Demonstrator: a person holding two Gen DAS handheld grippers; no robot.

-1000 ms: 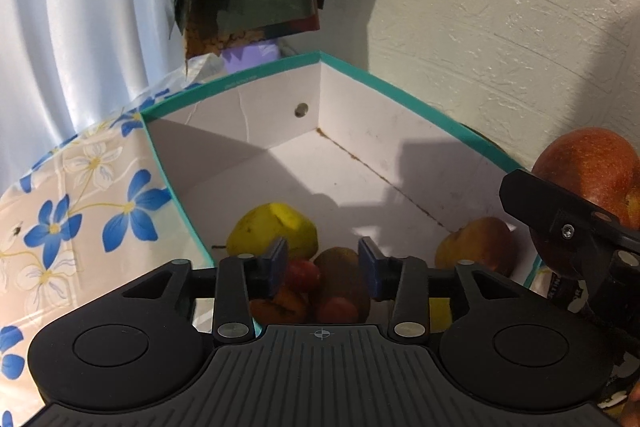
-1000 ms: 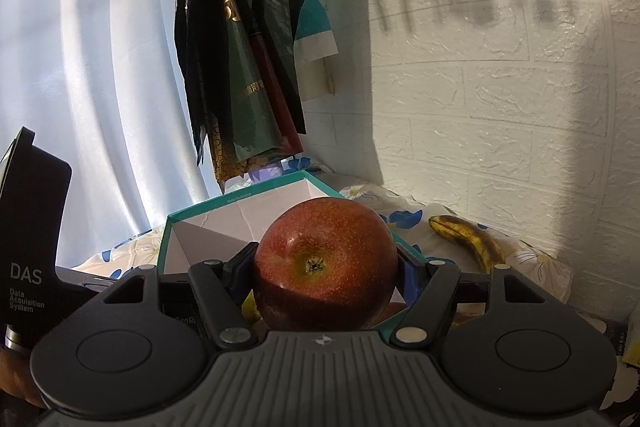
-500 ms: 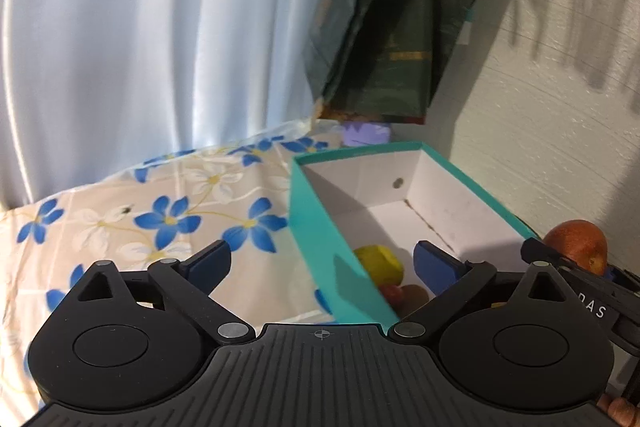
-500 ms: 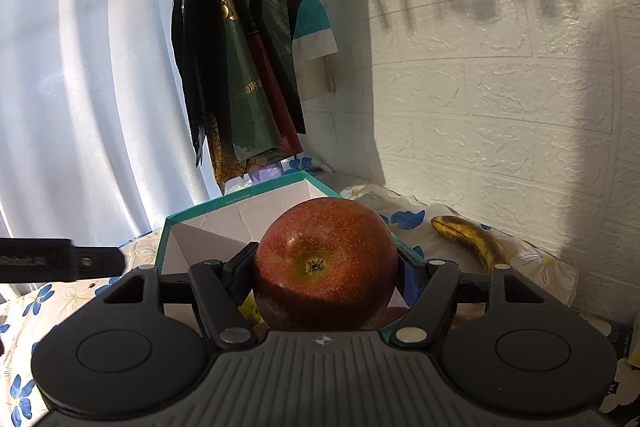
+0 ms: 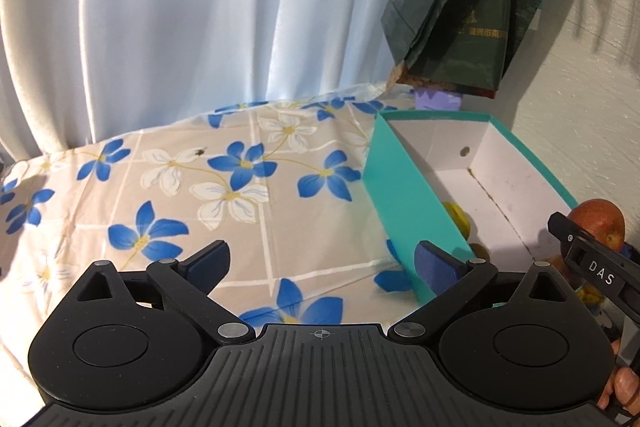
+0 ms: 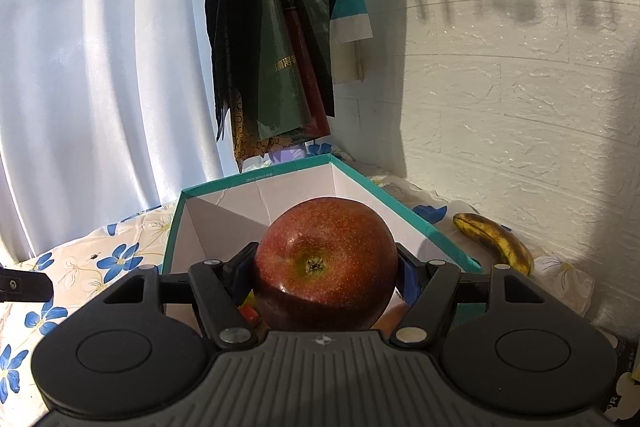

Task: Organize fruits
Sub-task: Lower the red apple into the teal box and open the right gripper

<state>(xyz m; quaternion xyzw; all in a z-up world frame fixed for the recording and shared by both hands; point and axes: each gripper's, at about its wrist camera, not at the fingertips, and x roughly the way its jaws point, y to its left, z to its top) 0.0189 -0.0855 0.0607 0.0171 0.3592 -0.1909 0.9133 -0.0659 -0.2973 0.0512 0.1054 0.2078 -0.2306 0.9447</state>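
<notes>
Right gripper (image 6: pixel 326 267) clamped on a red apple (image 6: pixel 326 263) above the teal box (image 6: pixel 384 193); left gripper (image 5: pixel 320 261) spread wide, empty, over the floral tablecloth (image 5: pixel 200 187).

One apple (image 6: pixel 326 263), one banana (image 6: pixel 494 242), one box (image 6: pixel 200 191), two grippers (image 5: pixel 320 263) (image 6: pixel 326 267)

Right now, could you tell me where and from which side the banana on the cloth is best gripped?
Judging by its pose, take the banana across its thick middle, coming from above. It lies flat on the flowered cloth beside the box, with the wall close behind, so a side approach looks cramped.
</notes>
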